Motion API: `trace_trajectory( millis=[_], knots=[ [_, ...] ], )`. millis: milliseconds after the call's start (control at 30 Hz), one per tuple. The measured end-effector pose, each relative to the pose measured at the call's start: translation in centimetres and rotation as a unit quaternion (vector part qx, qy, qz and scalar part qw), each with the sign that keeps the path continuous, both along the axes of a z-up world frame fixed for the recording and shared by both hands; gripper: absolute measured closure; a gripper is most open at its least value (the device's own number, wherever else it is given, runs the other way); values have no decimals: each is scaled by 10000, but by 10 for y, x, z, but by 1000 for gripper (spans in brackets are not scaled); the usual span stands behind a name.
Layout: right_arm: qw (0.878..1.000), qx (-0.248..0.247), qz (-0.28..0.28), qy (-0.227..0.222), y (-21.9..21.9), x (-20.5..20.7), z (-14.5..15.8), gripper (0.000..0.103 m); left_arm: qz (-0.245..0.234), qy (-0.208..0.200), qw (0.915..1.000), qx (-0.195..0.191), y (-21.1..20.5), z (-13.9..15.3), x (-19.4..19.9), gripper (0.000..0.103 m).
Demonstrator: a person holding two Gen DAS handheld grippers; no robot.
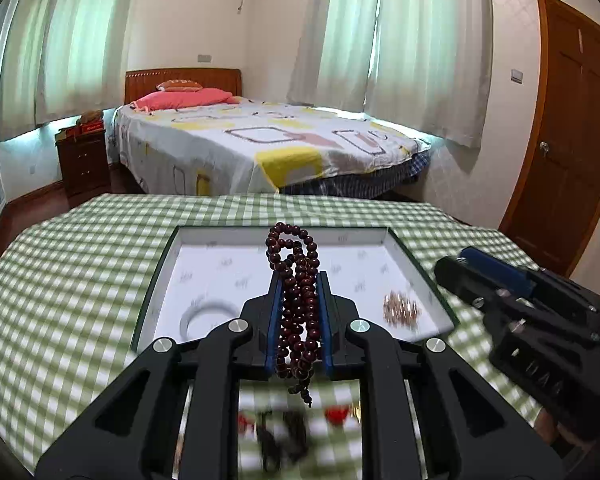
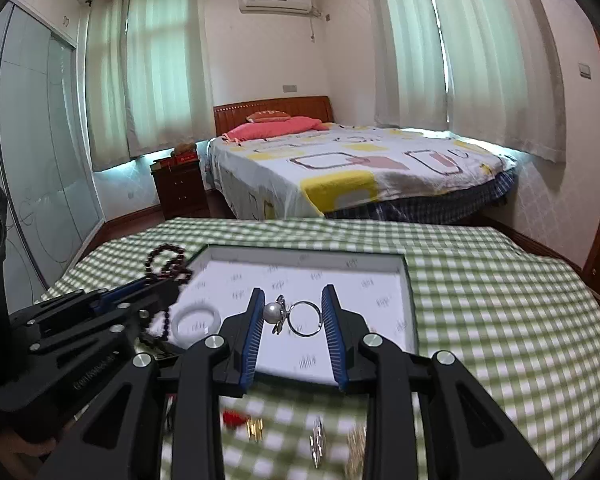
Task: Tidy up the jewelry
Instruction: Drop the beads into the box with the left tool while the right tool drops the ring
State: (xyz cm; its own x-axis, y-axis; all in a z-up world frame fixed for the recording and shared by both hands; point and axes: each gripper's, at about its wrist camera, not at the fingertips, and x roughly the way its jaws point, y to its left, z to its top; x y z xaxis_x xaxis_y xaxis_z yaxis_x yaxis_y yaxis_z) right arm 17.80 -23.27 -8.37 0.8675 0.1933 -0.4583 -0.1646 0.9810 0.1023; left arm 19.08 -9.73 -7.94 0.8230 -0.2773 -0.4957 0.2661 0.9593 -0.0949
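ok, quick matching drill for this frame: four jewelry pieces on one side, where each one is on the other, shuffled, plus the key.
Items:
1. dark red bead string
2. pearl ring
3. white bangle
4. gold-coloured cluster

Places:
A. lying in the tray, left part
B. between the right gripper fingers
C. clamped in the left gripper
D. lying in the tray, right part

Pairs: 1-C, 2-B, 3-A, 4-D

Nothing legible is showing anywhere. Faint embossed lettering is appearing on the left gripper (image 2: 162,280) body, too blurred for reading.
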Motion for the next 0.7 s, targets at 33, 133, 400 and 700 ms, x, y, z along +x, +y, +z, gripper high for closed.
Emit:
trace_trajectory(
  millis=[33, 133, 400, 700],
  knots=[
    [10000, 1, 14, 18, 2, 10, -1, 73, -18, -5, 10000, 46, -4, 0, 8, 87],
    [9997, 55, 36, 226, 2, 34, -13, 73, -48, 142, 9997, 172, -11, -12, 31, 87],
    [9938, -55, 158, 1099, 4, 78, -66, 73, -152, 1040, 9939, 327, -16, -68, 73, 87],
    [9851, -125, 218, 1700, 2, 93, -87, 73, -298, 1642, 9854, 326, -18, -96, 90, 87]
  ],
)
